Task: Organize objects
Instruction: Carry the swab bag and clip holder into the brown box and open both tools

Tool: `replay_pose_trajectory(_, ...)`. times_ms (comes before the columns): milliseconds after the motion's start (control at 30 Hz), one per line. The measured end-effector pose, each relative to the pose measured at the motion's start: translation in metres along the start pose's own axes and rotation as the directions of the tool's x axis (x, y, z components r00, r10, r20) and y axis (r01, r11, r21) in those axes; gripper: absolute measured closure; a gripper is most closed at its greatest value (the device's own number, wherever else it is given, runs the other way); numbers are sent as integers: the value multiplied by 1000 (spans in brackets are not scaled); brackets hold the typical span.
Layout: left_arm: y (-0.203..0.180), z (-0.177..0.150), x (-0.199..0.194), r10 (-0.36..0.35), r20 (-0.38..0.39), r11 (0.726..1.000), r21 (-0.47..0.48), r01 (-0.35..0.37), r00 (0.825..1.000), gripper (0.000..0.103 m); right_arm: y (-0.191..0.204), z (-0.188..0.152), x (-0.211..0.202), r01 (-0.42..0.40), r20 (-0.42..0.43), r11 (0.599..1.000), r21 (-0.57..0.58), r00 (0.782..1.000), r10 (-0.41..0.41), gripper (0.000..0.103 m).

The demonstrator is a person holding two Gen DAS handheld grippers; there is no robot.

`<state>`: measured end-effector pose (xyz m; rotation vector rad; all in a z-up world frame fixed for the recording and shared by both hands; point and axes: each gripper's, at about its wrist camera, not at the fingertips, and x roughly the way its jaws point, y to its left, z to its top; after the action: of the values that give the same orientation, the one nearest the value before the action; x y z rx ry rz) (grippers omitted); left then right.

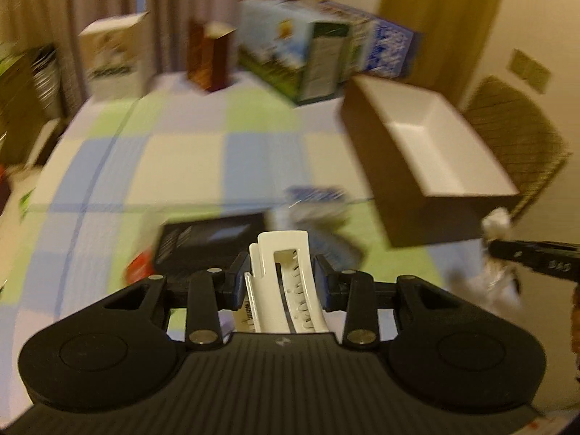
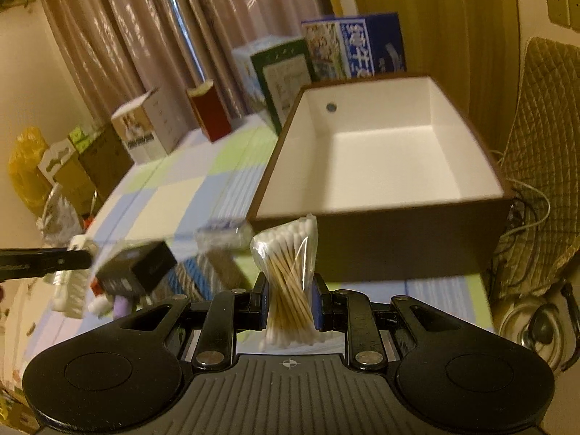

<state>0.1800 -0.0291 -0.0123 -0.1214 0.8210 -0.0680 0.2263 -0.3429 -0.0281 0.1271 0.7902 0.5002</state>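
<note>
My left gripper [image 1: 281, 279] is shut on a white hair claw clip [image 1: 286, 275] and holds it above the checked tablecloth. My right gripper [image 2: 290, 299] is shut on a plastic bag of cotton swabs [image 2: 290, 272], just in front of the brown box with a white inside [image 2: 380, 166]. That box also shows in the left wrist view [image 1: 427, 152], to the right and ahead of the clip. The right gripper's arm with the swab bag shows at the right edge of the left wrist view [image 1: 536, 259]. The left gripper with the clip shows at the left of the right wrist view [image 2: 47, 259].
A black box [image 1: 214, 243], a red item [image 1: 139, 266] and a blue-white packet [image 1: 315, 203] lie on the table near the front. Several upright cartons [image 1: 293, 50] stand along the far edge by the curtains. A woven chair [image 1: 518, 134] stands right of the table.
</note>
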Motion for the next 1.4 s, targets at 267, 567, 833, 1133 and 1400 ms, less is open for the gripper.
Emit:
replay_pose_trajectory(267,-79,65,40,-143,54,987,88,138,988,71,-42,57,-2,16,66,999,41,998,-18,83)
replay_pose_trajectory(567,-164,113,111,-180,25,974,146,175,983,71,-92,94,33,66,19,995,81,998,-67,83)
replay_pose_trajectory(833,-199,117,185,-140,-88,979,135,151,986,71,-116,97,78,101,-95,993,67,991,-94,83)
replay_pose_trajectory(1133,-214,105,243,-79,-207,992,84,98,975,71,-127,93,106,136,-219,991,10,967,-131,83)
replay_pose_trajectory(1400,-213,101,256,-90,-253,994,35,102,963,71,-128,98,119,128,-273,992,-9,954,-126,83)
